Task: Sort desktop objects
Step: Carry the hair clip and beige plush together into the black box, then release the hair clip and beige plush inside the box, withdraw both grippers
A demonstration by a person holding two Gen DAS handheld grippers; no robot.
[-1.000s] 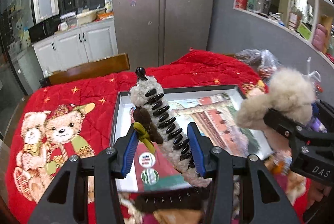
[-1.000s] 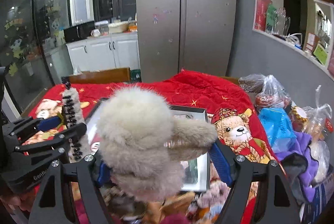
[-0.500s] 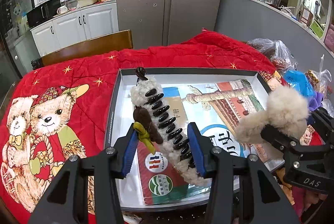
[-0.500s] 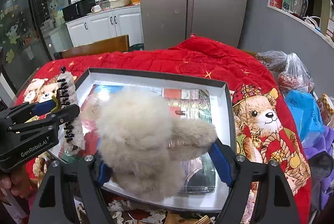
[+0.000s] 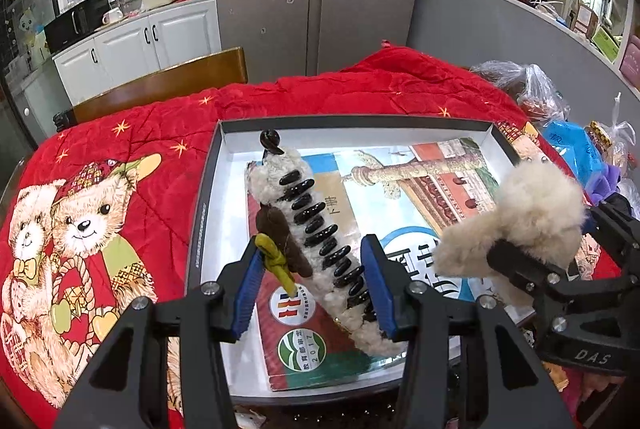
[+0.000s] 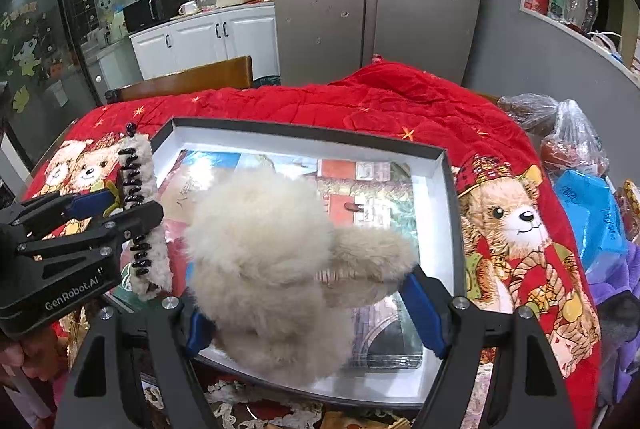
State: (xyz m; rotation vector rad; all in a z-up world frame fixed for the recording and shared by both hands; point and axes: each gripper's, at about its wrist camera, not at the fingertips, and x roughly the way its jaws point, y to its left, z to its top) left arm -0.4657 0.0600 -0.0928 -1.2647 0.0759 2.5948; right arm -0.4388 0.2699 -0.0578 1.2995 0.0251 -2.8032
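Note:
A long cream plush hair clip with black teeth and a brown bear charm stands tilted between the blue pads of my left gripper. The jaws are opening, but the pads still touch the clip. Its lower end hangs just over a booklet in the black-rimmed white tray. My right gripper is shut on a fluffy beige plush piece, held above the tray near its front edge. Each gripper shows in the other's view: the left gripper with the hair clip, the right gripper with the plush piece.
Booklets lie flat in the tray. A red quilt with teddy bears covers the table. Plastic bags, a blue bag and purple cloth crowd the right side. A wooden chair back stands behind.
Both grippers have sunk toward the tray with their plush items and tilted downward, mostly in the first half second. The hair clip now sits lower over the booklet.

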